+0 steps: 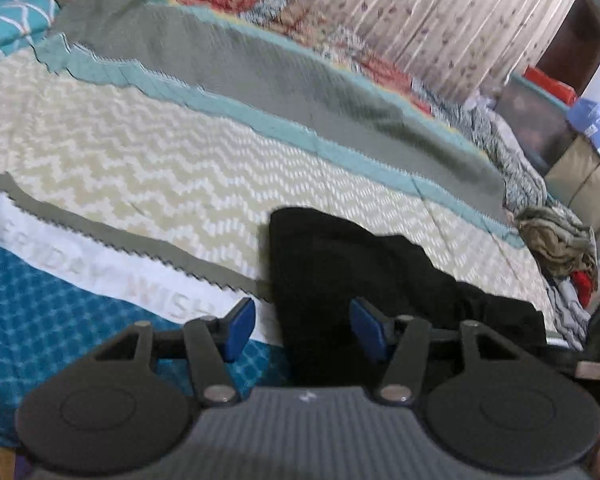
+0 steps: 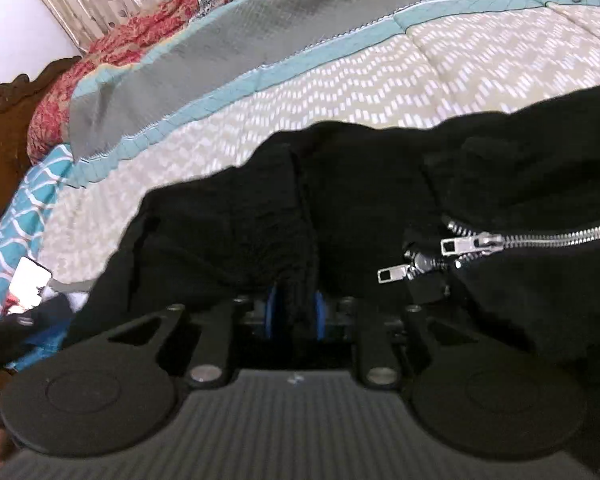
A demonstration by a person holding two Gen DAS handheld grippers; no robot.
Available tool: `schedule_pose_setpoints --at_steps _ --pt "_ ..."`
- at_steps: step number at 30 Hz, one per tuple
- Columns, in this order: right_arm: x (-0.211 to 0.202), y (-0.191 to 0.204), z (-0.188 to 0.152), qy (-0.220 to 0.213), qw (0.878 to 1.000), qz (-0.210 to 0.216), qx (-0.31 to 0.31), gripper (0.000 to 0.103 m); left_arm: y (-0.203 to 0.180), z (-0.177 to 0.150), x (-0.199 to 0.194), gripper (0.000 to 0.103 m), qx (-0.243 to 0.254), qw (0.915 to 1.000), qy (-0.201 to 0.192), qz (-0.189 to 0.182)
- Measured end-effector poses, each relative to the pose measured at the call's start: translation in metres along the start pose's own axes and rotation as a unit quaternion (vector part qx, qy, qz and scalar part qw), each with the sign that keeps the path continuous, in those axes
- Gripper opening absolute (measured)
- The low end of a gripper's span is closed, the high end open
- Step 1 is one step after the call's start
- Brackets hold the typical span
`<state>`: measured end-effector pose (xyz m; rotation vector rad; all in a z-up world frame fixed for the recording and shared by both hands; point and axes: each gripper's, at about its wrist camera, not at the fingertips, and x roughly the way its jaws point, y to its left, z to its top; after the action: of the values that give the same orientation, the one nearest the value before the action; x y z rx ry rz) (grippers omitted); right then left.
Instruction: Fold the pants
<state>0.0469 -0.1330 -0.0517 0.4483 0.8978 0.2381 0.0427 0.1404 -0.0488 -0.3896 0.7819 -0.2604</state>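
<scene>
a quilt [image 1: 148,140] covers the whole bed, cream zigzag in the middle with grey and teal bands along its far side and a blue patterned stretch at its near edge. a patterned curtain [image 1: 440,12] hangs beyond the quilt's far side. the black pants [image 2: 340,184] lie bunched on the quilt's cream part, close to its near edge, with two silver zippers [image 2: 480,240] showing on the cloth toward the right. a heap of clothes [image 1: 556,240] sits at the quilt's right end. the left gripper [image 1: 302,330] hangs over the quilt's near edge beside the pants, its blue pads [image 1: 242,326] spread apart with nothing pinched between them. the right gripper [image 2: 294,312] has its pads squeezed onto a fold of the pants.
</scene>
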Motion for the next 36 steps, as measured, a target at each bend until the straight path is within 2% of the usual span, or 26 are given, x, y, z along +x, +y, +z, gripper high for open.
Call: schedule_pose_setpoints --at_steps 3,5,7,8,10,11,12,14,16,17,19,20,22,24,26,28,30,33,34,36 --pt "-0.021 0.014 0.002 -0.046 0.998 0.022 -0.044 0.016 -0.011 -0.002 0.011 0.054 0.017 0.9997 0.013 0.008" --pt "-0.013 0.020 -0.002 -0.032 0.996 0.017 -0.082 0.013 -0.017 -0.007 0.026 0.054 0.036 0.9983 0.035 0.028" --pt "0.000 0.013 -0.009 -0.003 0.996 -0.012 -0.092 0.013 -0.023 -0.017 0.049 0.053 0.081 0.9904 0.071 0.087" --pt "0.007 0.011 -0.010 0.004 0.996 -0.022 -0.084 0.013 -0.024 -0.025 0.060 0.055 0.105 0.9861 0.077 0.103" --pt "0.006 -0.008 -0.011 0.011 0.998 -0.012 -0.053 0.015 -0.031 -0.032 0.060 0.057 0.138 0.9822 0.058 0.113" --pt "0.005 -0.008 -0.009 0.010 0.999 -0.009 -0.052 0.017 -0.035 -0.031 0.058 0.056 0.145 0.9804 0.062 0.119" --pt "0.003 -0.008 -0.006 0.007 0.999 -0.004 -0.051 0.023 -0.037 -0.027 0.056 0.056 0.146 0.9796 0.067 0.120" --pt "-0.016 -0.007 -0.003 -0.003 0.999 0.019 -0.032 0.025 -0.036 -0.020 0.047 0.056 0.140 0.9809 0.072 0.115" --pt "-0.039 -0.019 0.006 -0.048 0.998 0.031 -0.016 0.026 -0.035 -0.012 0.031 0.054 0.121 0.9853 0.057 0.105" --pt "-0.059 -0.032 0.007 -0.086 0.996 0.024 -0.011 0.028 -0.033 -0.007 0.022 0.054 0.112 0.9874 0.047 0.101" --pt "-0.090 -0.055 0.010 -0.146 0.989 -0.009 0.000 0.039 -0.032 0.004 0.006 0.054 0.093 0.9911 0.026 0.092" --pt "-0.107 -0.071 0.011 -0.177 0.984 -0.035 0.008 0.041 -0.033 0.011 0.001 0.052 0.082 0.9928 0.016 0.086" --pt "-0.130 -0.103 0.010 -0.214 0.973 -0.083 0.030 0.046 -0.041 0.023 -0.003 0.052 0.067 0.9958 0.004 0.063" --pt "-0.142 -0.132 0.006 -0.230 0.964 -0.119 0.059 0.047 -0.057 0.030 0.005 0.052 0.075 0.9966 0.006 0.035" --pt "-0.145 -0.161 0.000 -0.225 0.960 -0.132 0.103 0.047 -0.079 0.029 0.020 0.051 0.098 0.9949 0.021 0.014" --pt "-0.141 -0.181 -0.004 -0.214 0.959 -0.119 0.142 0.048 -0.100 0.024 0.041 0.050 0.127 0.9910 0.041 -0.005" --pt "-0.136 -0.194 -0.011 -0.200 0.959 -0.105 0.173 0.048 -0.120 0.017 0.068 0.050 0.149 0.9861 0.074 -0.005" --pt "-0.125 -0.196 -0.014 -0.178 0.963 -0.083 0.184 0.049 -0.137 0.003 0.104 0.050 0.170 0.9784 0.116 0.017" --pt "-0.121 -0.197 -0.015 -0.171 0.965 -0.077 0.181 0.054 -0.141 -0.003 0.114 0.050 0.186 0.9737 0.126 0.037" --pt "-0.114 -0.194 -0.020 -0.156 0.969 -0.075 0.178 0.058 -0.143 -0.017 0.130 0.051 0.220 0.9645 0.131 0.064"
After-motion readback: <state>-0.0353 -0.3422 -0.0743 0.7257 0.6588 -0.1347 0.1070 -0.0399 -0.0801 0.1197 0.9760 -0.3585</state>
